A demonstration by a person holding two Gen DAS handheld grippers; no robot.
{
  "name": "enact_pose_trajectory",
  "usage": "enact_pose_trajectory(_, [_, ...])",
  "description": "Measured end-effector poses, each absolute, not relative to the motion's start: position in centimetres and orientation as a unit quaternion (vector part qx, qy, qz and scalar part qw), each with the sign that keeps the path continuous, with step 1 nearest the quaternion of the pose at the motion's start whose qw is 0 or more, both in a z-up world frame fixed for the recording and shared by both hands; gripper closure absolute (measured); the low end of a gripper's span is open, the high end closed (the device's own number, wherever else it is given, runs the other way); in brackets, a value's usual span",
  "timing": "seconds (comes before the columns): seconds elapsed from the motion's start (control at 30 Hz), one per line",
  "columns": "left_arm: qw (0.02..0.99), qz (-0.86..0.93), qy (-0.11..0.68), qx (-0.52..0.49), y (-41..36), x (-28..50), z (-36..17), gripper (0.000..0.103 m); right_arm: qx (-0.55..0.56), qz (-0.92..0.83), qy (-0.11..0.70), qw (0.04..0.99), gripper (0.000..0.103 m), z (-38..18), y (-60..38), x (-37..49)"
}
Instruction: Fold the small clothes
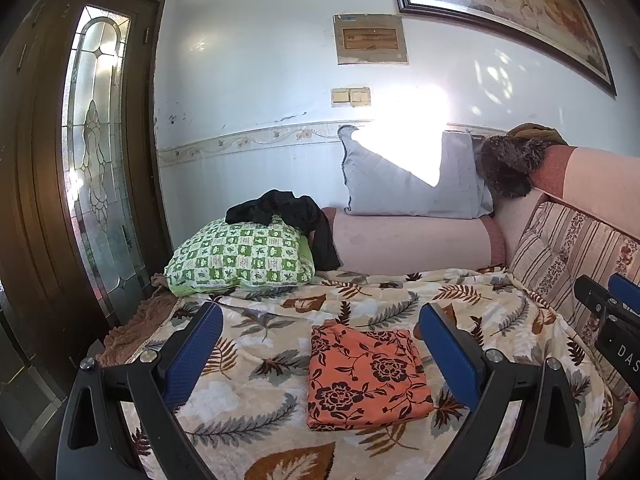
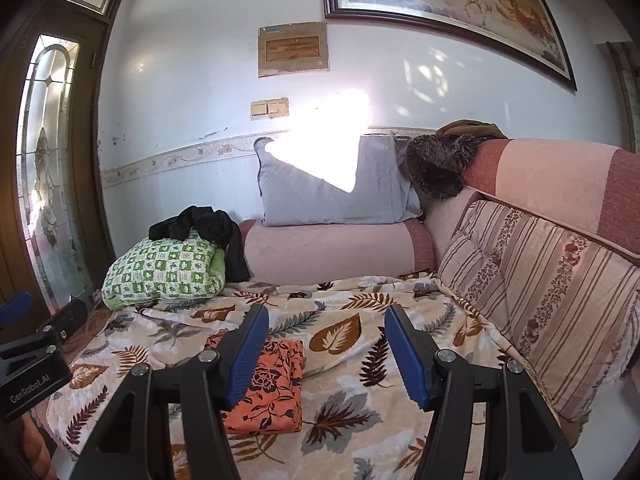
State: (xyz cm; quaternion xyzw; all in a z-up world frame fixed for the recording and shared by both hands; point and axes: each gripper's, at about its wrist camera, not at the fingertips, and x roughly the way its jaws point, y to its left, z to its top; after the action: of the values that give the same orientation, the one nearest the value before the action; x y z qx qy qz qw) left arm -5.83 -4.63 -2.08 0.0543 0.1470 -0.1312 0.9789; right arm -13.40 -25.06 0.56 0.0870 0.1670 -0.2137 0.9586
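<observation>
Plainly "GenRobot.AI" on left hand-held gripper [image 2: 28, 364], folded orange cloth [image 1: 366, 378]

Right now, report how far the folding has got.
Done: the orange floral cloth lies folded square on the leaf-print blanket. In hand: nothing; left gripper and right gripper are open. Left: perhaps the crumpled black garment on the green checked pillow.

Folded cloth [image 1: 366, 380] lies flat on blanket [image 1: 256, 344] covering sofa seat, btwn left gripper [image 1: 320, 344] fingers. Behind it to the left, checked pillow [image 1: 240, 256] w/ dark garment [image 1: 288, 216] draped on top; bolster [image 1: 412, 240] to the right of them, plain pillow [image 1: 404, 184] on it, vs wall
</observation>
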Motion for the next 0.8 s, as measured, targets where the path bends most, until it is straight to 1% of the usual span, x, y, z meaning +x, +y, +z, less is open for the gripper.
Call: enact_pose_trajectory(0.8, [0.975,-0.139,0.160,0.064,-5.7,-4.6,-3.3,0.005,0.096,-0.223,0.175,0.954,0.038,-0.6,-25.8,-12.6])
